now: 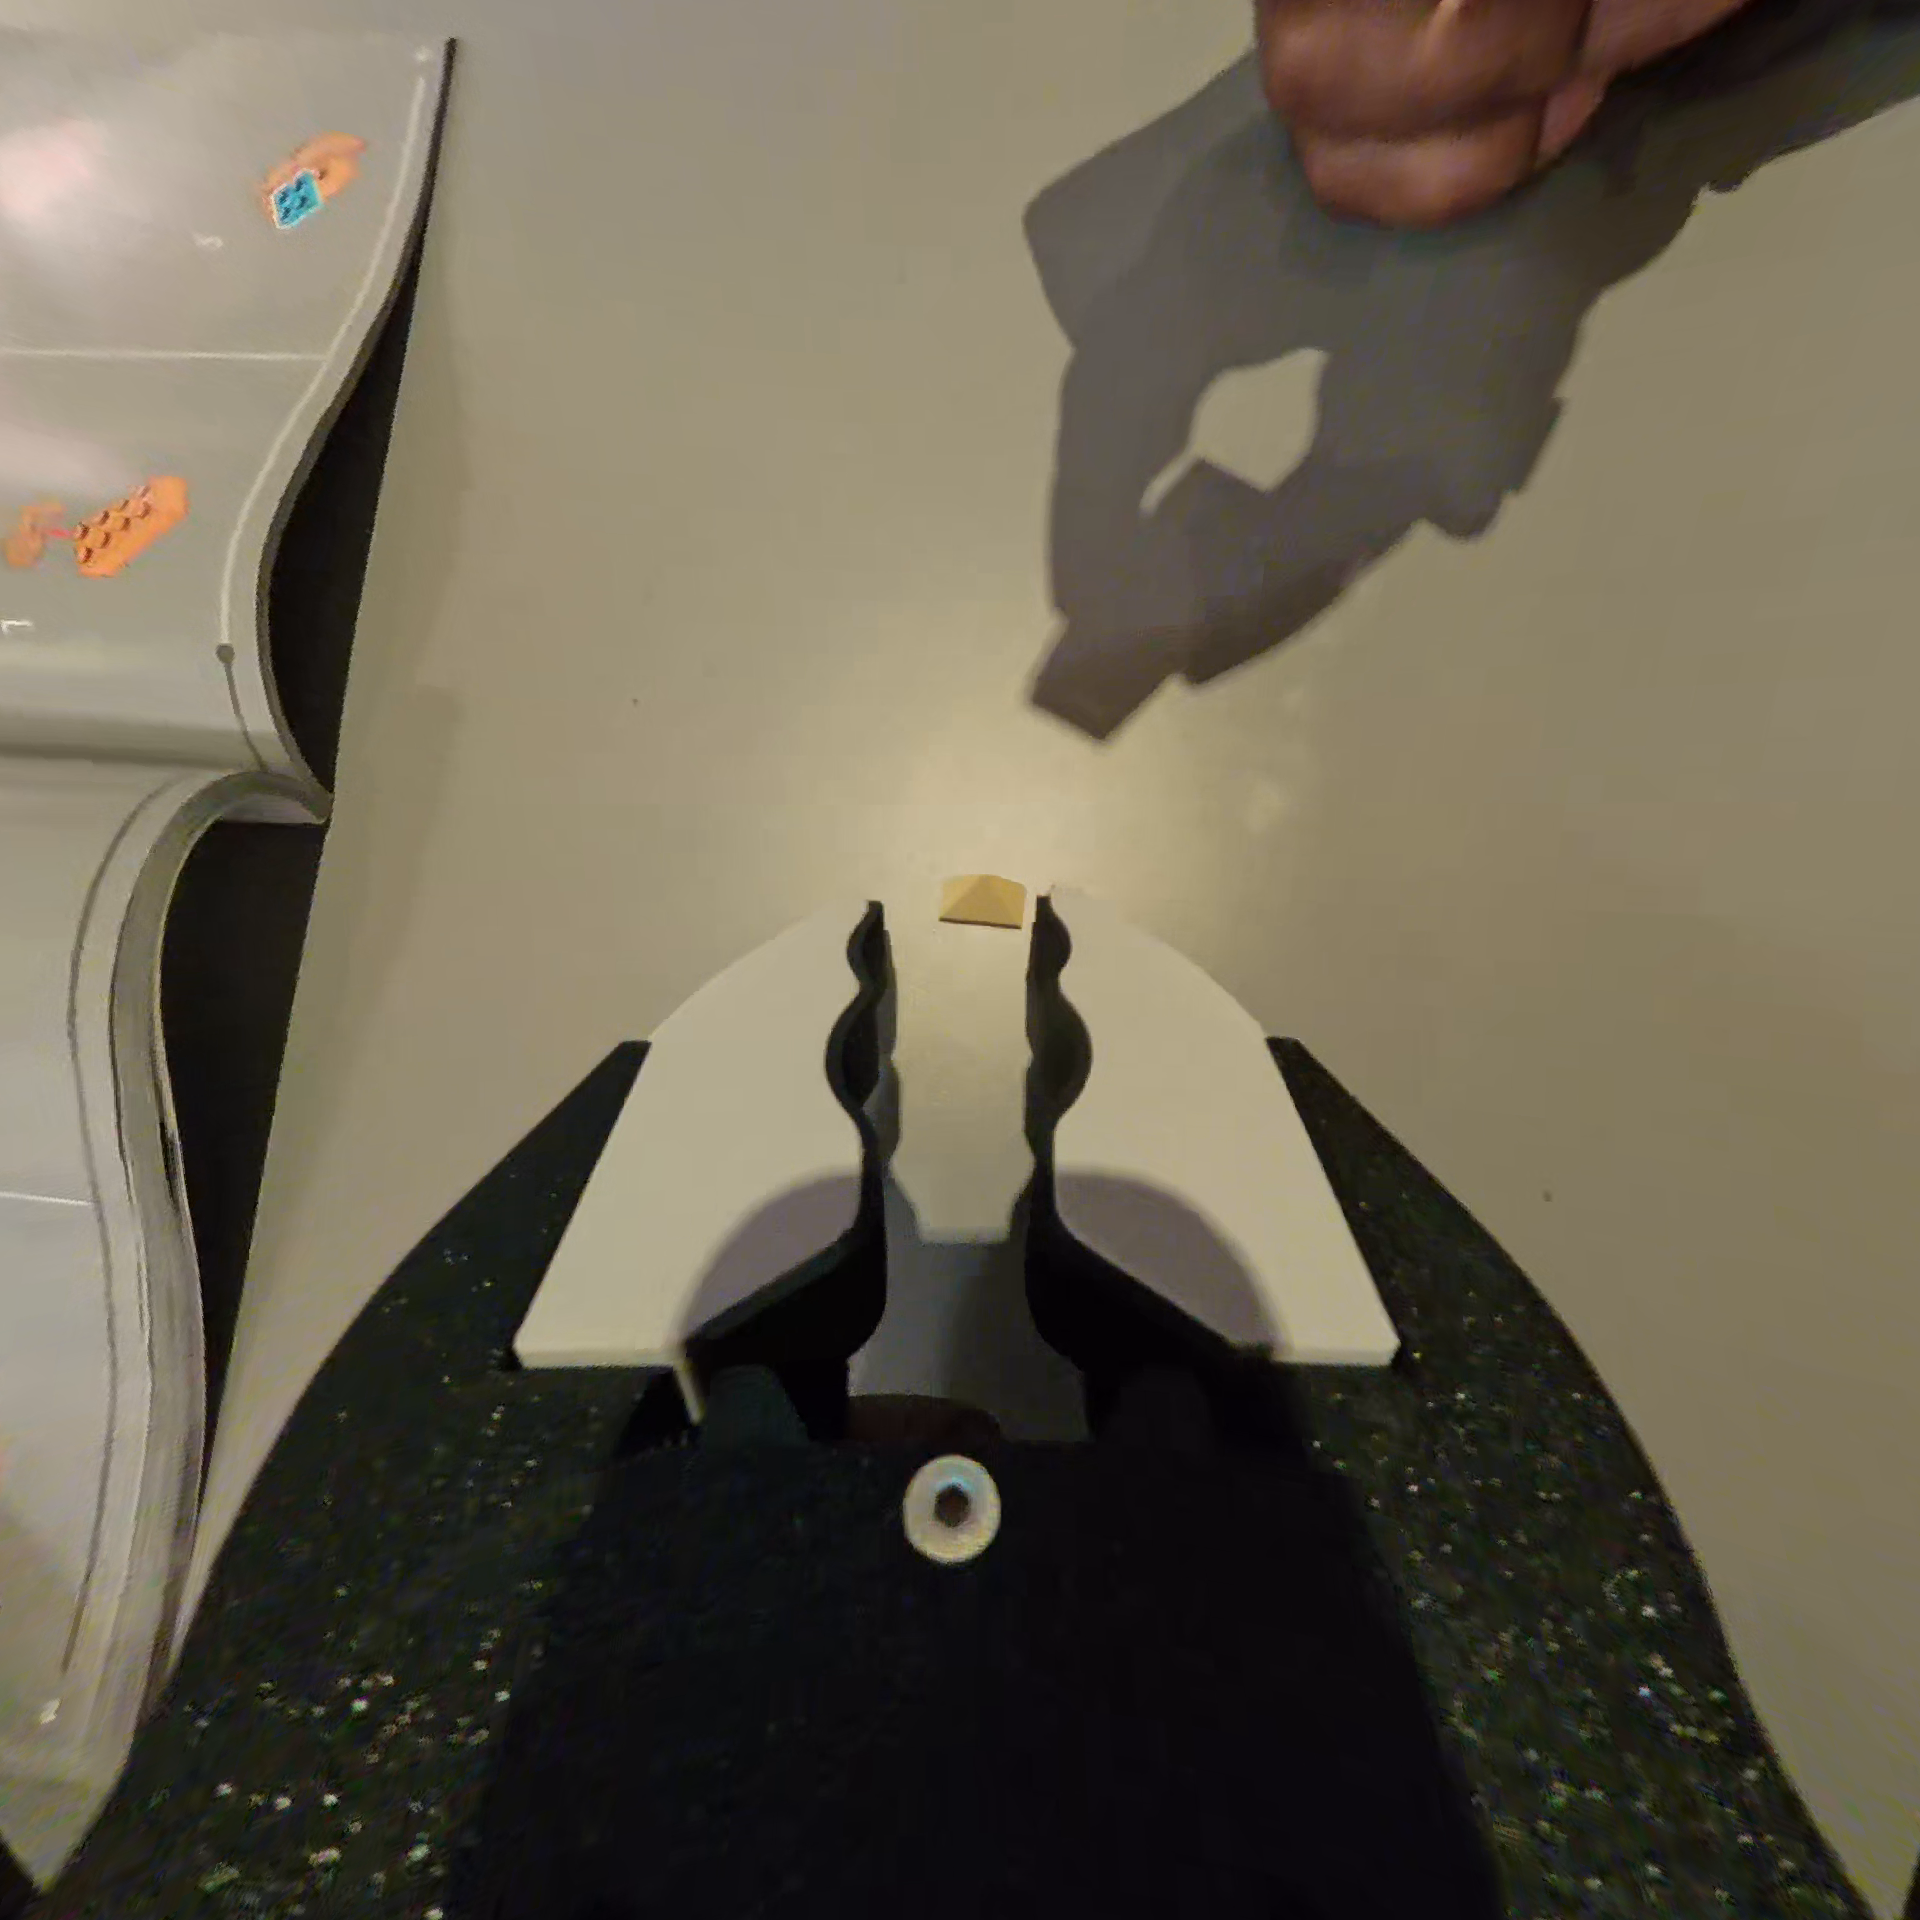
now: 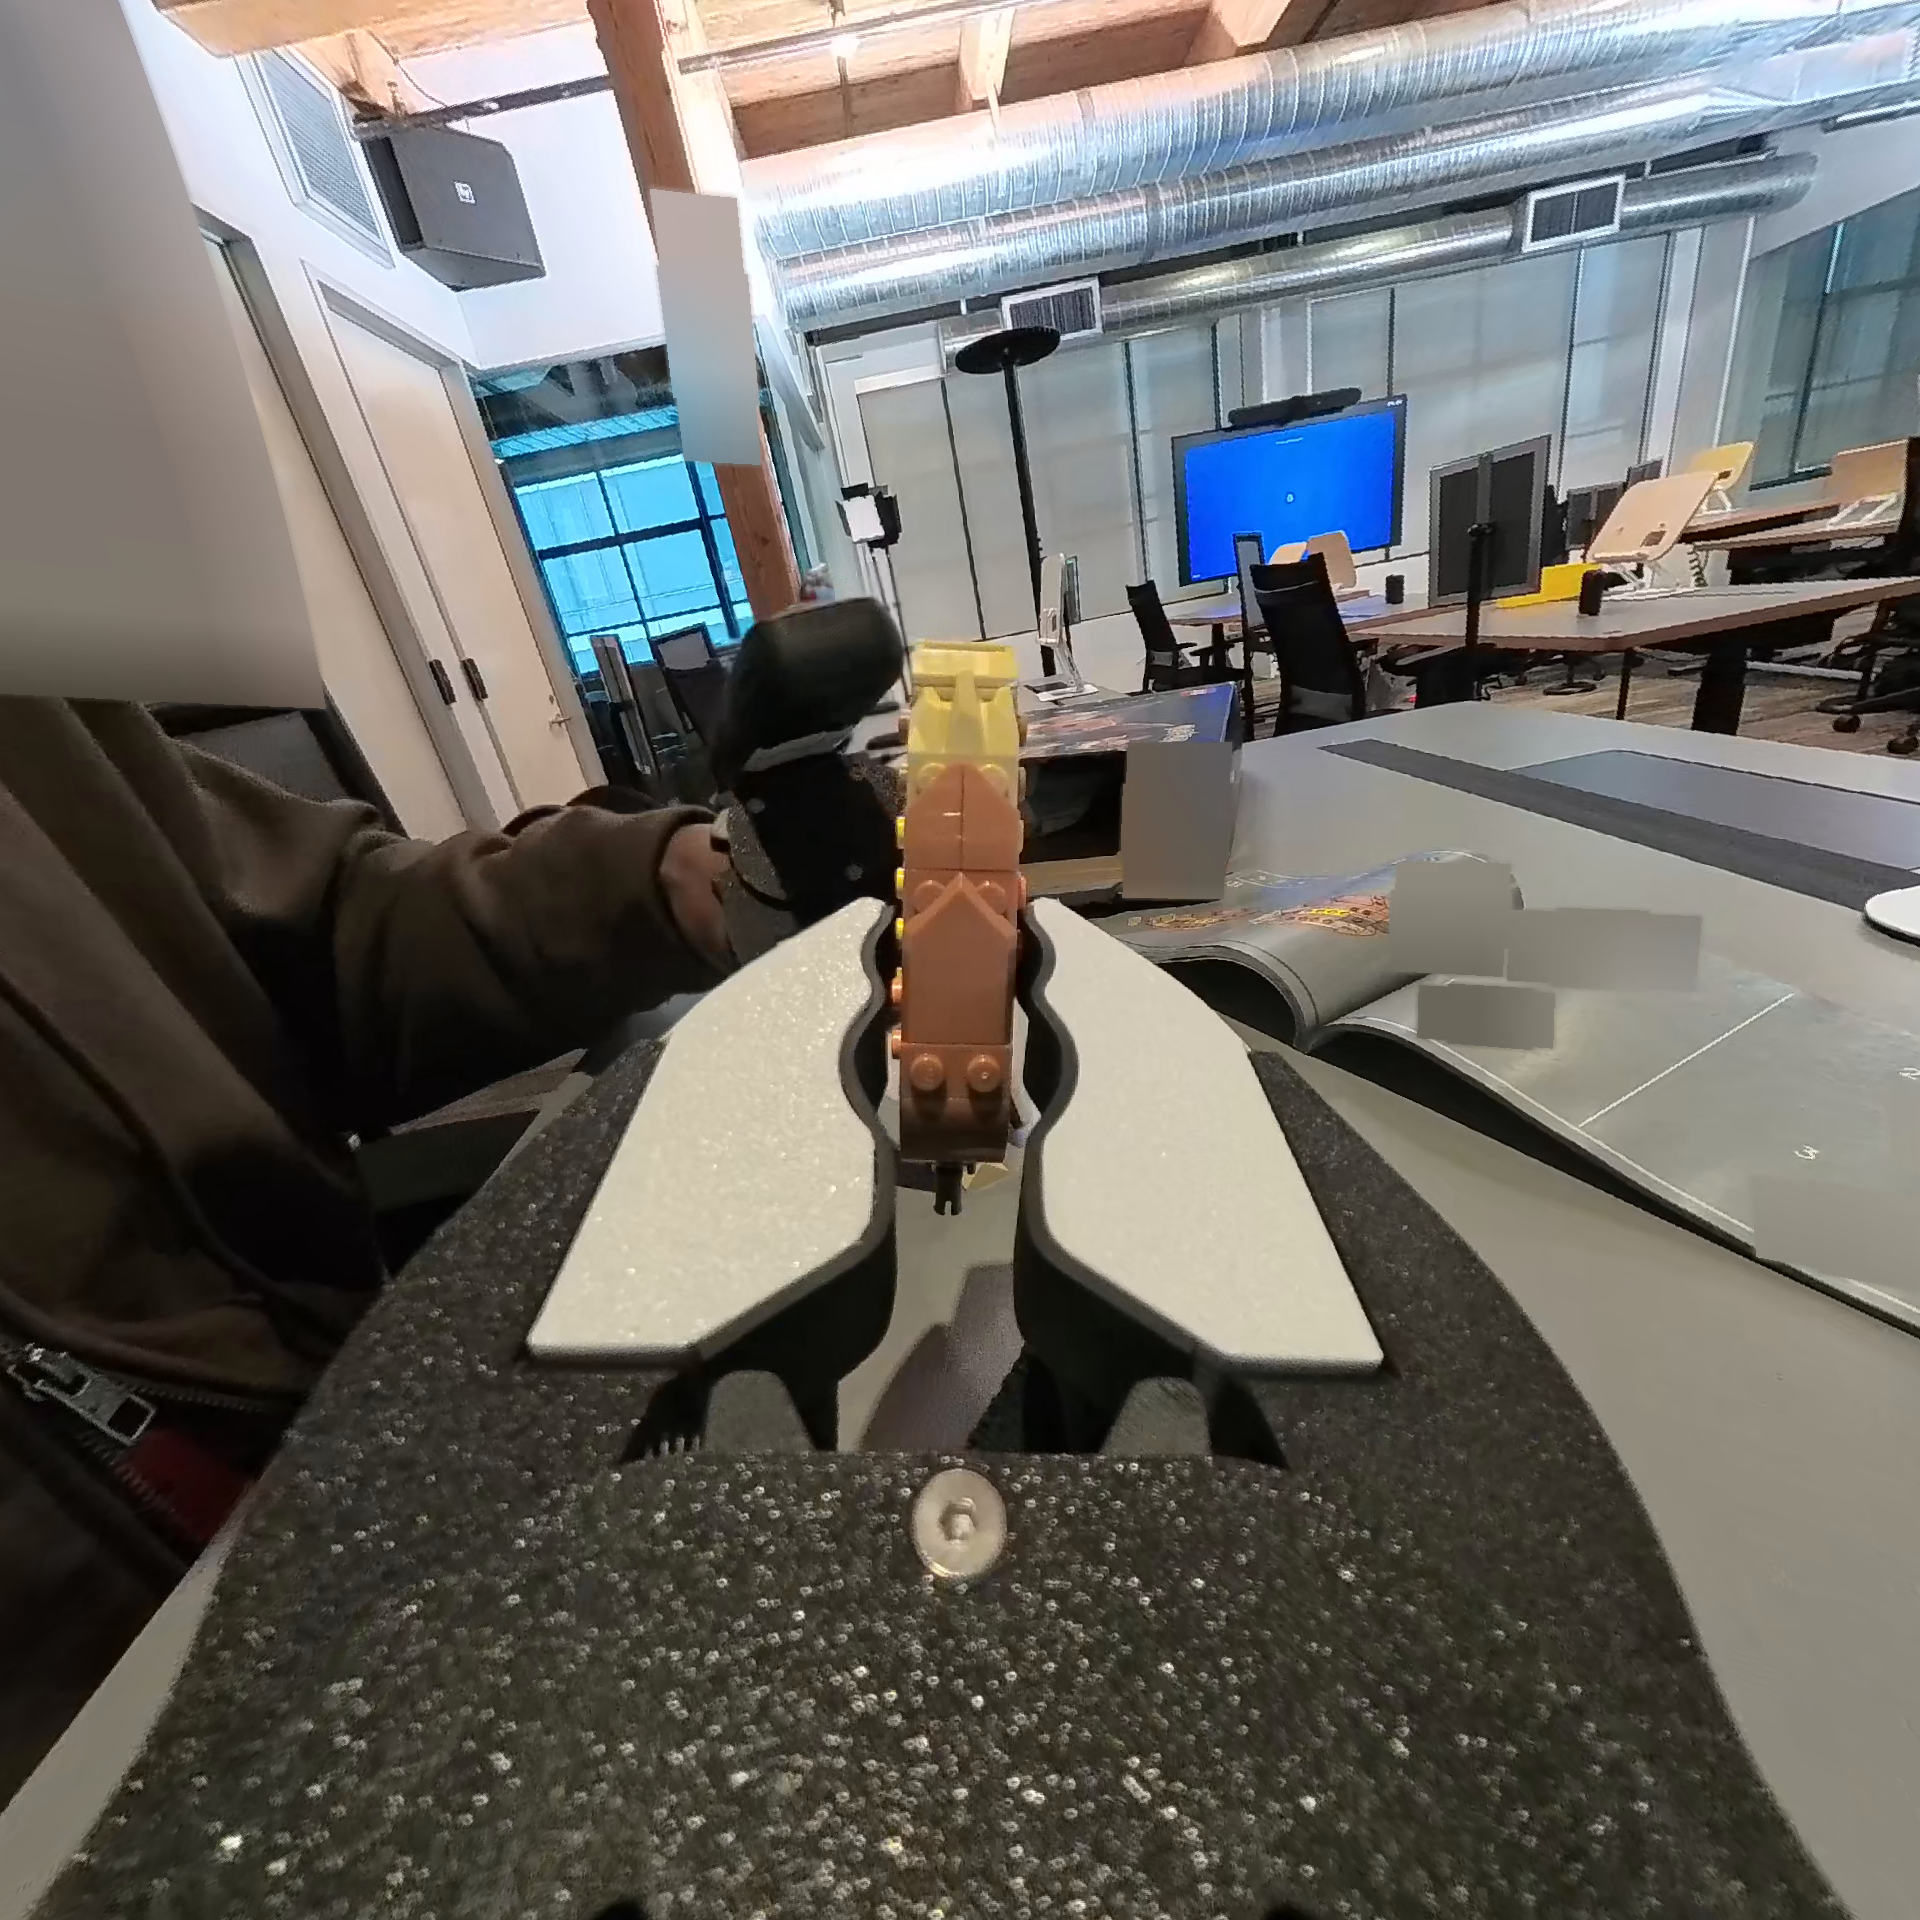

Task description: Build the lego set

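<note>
In the left wrist view my left gripper points down at the pale table and is open. A small tan sloped Lego piece lies on the table at the fingertips, in the gap between them, untouched. In the right wrist view my right gripper is shut on a tall Lego assembly. The assembly is brown below and pale yellow on top, and stands upright above the fingers. Behind it a sleeved hand holds the black body of the other gripper.
An open instruction booklet lies on the table, at the left of the left wrist view and at the right of the right wrist view. A Lego box stands behind it. A hand casts a gripper shadow over the table. About 15 centimetres separates my left fingertips from my right.
</note>
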The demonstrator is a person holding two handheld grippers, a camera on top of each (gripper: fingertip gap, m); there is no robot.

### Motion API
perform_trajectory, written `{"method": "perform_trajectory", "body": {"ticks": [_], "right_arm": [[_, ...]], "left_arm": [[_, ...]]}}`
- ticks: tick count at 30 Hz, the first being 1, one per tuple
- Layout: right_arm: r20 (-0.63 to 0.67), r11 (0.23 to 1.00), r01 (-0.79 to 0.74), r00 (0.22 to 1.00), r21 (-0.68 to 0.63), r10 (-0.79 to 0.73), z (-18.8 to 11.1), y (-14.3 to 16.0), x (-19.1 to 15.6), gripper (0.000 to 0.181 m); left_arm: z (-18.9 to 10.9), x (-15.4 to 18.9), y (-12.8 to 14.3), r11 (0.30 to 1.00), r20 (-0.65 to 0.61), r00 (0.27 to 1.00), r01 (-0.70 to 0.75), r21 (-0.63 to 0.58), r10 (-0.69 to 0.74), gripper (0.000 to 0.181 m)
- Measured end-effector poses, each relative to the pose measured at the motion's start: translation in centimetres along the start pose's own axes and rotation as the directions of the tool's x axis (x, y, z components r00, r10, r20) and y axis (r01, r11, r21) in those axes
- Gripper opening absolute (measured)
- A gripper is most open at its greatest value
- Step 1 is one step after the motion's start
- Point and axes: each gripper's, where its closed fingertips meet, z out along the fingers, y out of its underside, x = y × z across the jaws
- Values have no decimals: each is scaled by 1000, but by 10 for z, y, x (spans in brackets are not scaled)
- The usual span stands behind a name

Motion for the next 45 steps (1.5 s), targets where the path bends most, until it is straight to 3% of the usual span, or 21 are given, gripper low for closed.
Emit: {"method": "perform_trajectory", "body": {"ticks": [12,24,27,31,36,45], "right_arm": [[1,1000,-2,1000,-1,2,0,0,0,21],[8,1000,2,1000,3,-2,0,0,-1,21],[28,1000,1,1000,12,-1,-1,-1,-4,21],[89,999,-11,996,36,8,-1,-5,-14,21],[166,998,-10,986,64,-1,-3,-9,-28,21],[156,998,17,987,60,-27,-1,-7,-30,21]], "left_arm": [[7,2,2,997,-13,998,-67,-23,67,21],[6,6,-3,997,-92,994,-48,59,53,14],[-12,4,-26,988,-112,993,-32,149,49,14],[-56,9,-84,952,-146,985,-48,303,96,15],[-87,27,-140,928,-170,963,-139,347,208,15],[-89,47,-165,943,-224,946,-165,289,235,15]]}}
